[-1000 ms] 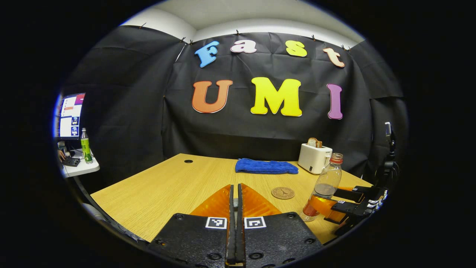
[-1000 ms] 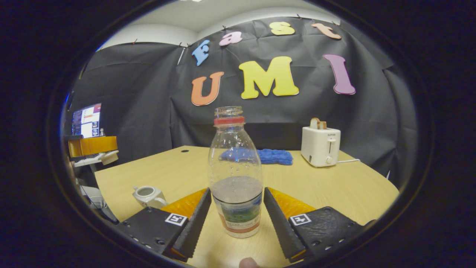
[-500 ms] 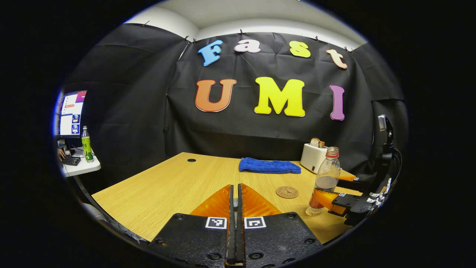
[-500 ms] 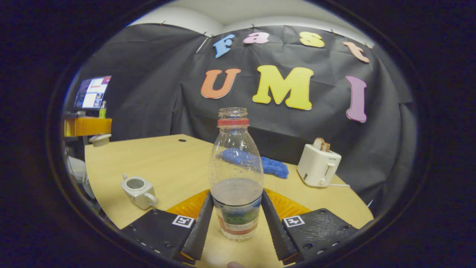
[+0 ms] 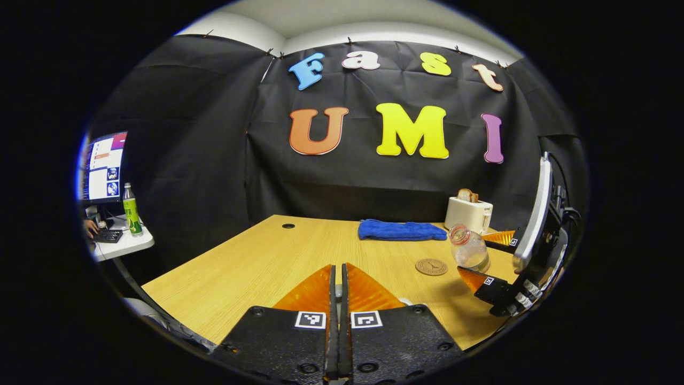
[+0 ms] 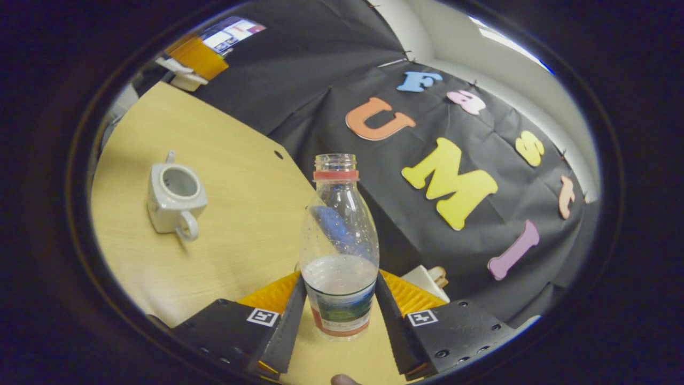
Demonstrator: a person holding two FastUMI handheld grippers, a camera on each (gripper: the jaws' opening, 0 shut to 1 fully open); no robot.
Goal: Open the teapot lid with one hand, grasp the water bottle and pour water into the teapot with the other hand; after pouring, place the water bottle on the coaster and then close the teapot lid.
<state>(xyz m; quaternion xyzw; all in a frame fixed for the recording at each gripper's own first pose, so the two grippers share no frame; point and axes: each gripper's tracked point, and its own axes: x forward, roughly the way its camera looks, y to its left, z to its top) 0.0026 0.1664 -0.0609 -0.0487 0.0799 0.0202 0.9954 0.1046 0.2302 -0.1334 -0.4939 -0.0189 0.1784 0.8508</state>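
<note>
Since a second ago, the clear plastic water bottle with the red neck ring (image 6: 340, 251) has gone from standing between parted fingers on the light wooden table (image 6: 240, 214) to being clamped and carried off it, tipped over toward the small white ceramic teapot (image 6: 175, 195). In the right gripper view the right gripper (image 6: 339, 313) has both fingers pressed against the labelled lower part of the bottle, below the waterline. In the left gripper view the bottle (image 5: 469, 249) hangs tilted above the table near the round brown coaster (image 5: 431, 267), mouth leaning leftward.

The left gripper (image 5: 336, 326) has its fingers drawn together with only a sliver between them; something pale shows in that sliver, and I cannot tell what it is (the teapot stands open with its lid off, so the lid is a fair guess).

The bottle is uncapped and roughly a third full, so I judge it fairly light, with its weight shifting as the water runs forward. Thin plastic of this kind gives under pressure and is smooth, so the labelled band is likely the best place to hold, where the wall looks straightest. Squeezing too hard could buckle it and push water out. The teapot's opening is small, so the pour probably wants a slow tilt.
</note>
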